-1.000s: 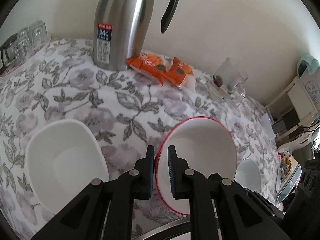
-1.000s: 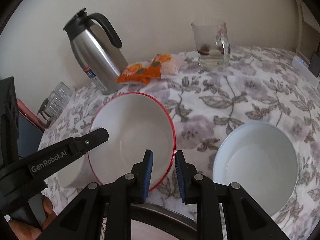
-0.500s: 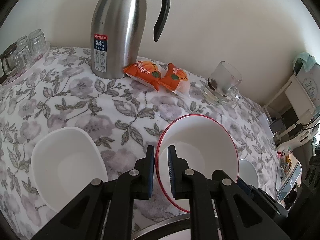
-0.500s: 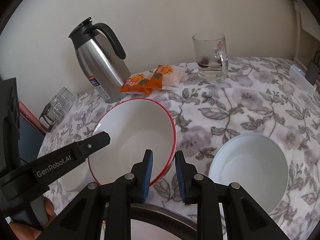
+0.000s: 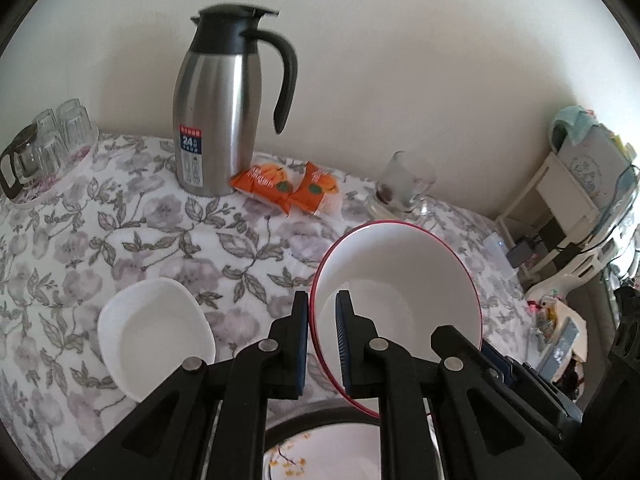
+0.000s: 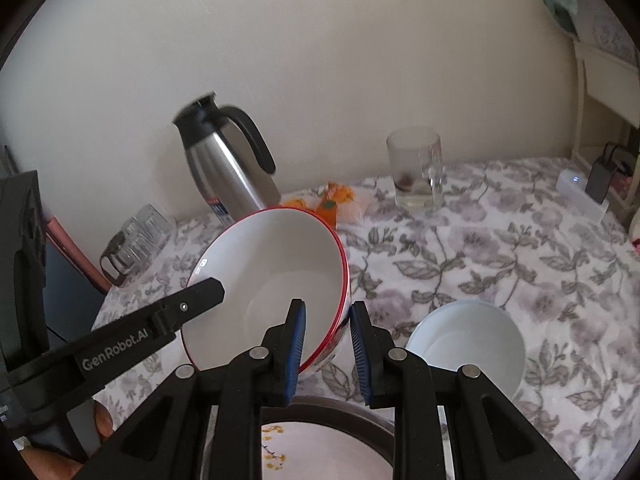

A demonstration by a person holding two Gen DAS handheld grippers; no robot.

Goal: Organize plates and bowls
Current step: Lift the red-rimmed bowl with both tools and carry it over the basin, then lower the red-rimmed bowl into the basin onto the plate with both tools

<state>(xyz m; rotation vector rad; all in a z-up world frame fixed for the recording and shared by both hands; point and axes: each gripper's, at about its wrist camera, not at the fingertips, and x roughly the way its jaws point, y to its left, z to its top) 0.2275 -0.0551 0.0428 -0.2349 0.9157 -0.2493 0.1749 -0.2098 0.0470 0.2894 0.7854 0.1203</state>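
A white bowl with a red rim [image 5: 400, 280] [image 6: 272, 272] hangs tilted above the flowered tablecloth, held from both sides. My left gripper [image 5: 322, 304] is shut on its left rim, one pad inside and one outside. On the opposite wall of the bowl my right gripper [image 6: 328, 312] is shut, its finger showing in the left wrist view at the lower right. A squarish white bowl [image 5: 156, 336] sits on the cloth to the left. A round white bowl [image 6: 468, 340] sits to the right. Below the grippers lies a flowered plate [image 6: 320, 444] inside a dark rim.
A steel thermos jug [image 5: 216, 120] stands at the back by the wall. Orange snack packets [image 5: 288, 188] lie beside it, and a glass mug [image 6: 416, 172] stands further right. A tray of glasses [image 5: 48, 148] is at the far left. A small white box [image 6: 580, 196] lies near the right edge.
Both grippers have risen with the red-rimmed bowl between them. The bowl is higher above the cloth, and the white bowls and the jug look farther off.
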